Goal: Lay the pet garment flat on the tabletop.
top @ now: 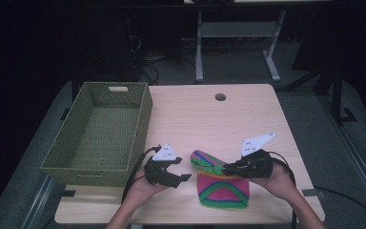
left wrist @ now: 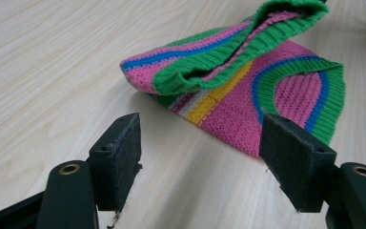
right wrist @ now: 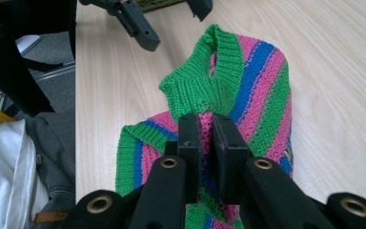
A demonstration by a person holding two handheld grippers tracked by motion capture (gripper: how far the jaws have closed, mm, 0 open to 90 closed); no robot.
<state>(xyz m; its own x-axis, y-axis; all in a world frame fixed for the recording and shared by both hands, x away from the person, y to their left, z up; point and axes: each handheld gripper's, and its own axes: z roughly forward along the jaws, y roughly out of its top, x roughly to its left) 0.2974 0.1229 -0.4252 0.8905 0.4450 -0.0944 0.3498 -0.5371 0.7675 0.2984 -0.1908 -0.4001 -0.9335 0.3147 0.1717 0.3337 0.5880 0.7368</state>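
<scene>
Lower centre of the high view: striped knit hat (top: 221, 183) on the table (top: 248, 119), partly folded. Right gripper (right wrist: 206, 125) pinches its green ribbed edge; left gripper (top: 183, 171) stands wide, holding nothing, just left. Risk: the thin pinch may slip, letting the fold spring open before reaching the green basket (top: 100, 136).
</scene>
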